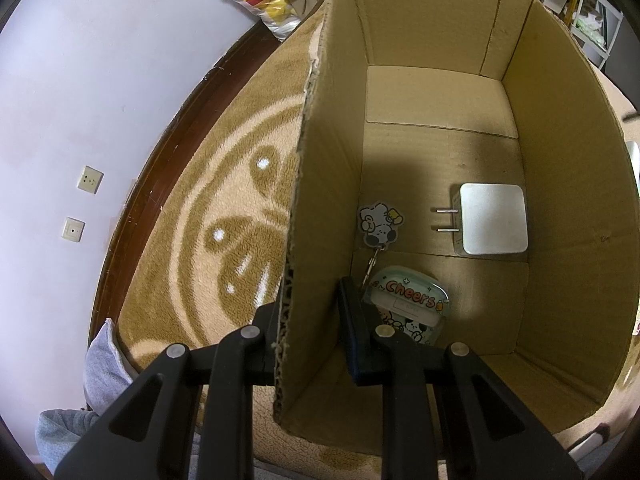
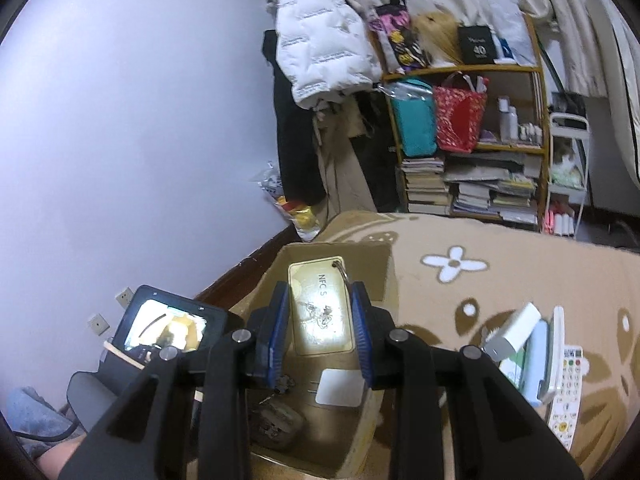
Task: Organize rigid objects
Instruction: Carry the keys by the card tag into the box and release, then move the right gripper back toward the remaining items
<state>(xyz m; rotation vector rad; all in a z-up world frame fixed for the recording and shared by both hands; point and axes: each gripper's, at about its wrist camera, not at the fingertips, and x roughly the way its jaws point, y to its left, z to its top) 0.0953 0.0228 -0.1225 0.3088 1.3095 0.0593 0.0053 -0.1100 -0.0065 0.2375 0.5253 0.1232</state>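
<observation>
Cardboard forms the box [image 1: 568, 200] standing on a tan blanket [image 1: 248, 136]. The left gripper [image 1: 310, 320] straddles the box's left wall, one finger outside and one inside; whether the fingers actually press the wall, I cannot tell. On the box floor a white charger [image 1: 493, 219] lies against the right wall, prongs pointing left. A "Cheers" case [image 1: 412, 308] sits at the near left corner, beside the inner finger, with a cartoon charm [image 1: 379, 225] on a chain lying beyond it along the left wall.

From the right wrist, the right gripper [image 2: 320, 320] is clamped on a gold card [image 2: 320, 304] (printed NFC, ring at its far corner), held above the open box [image 2: 376, 276]. On the blanket to the right lie a white adapter [image 2: 516, 330] and a remote [image 2: 566, 392].
</observation>
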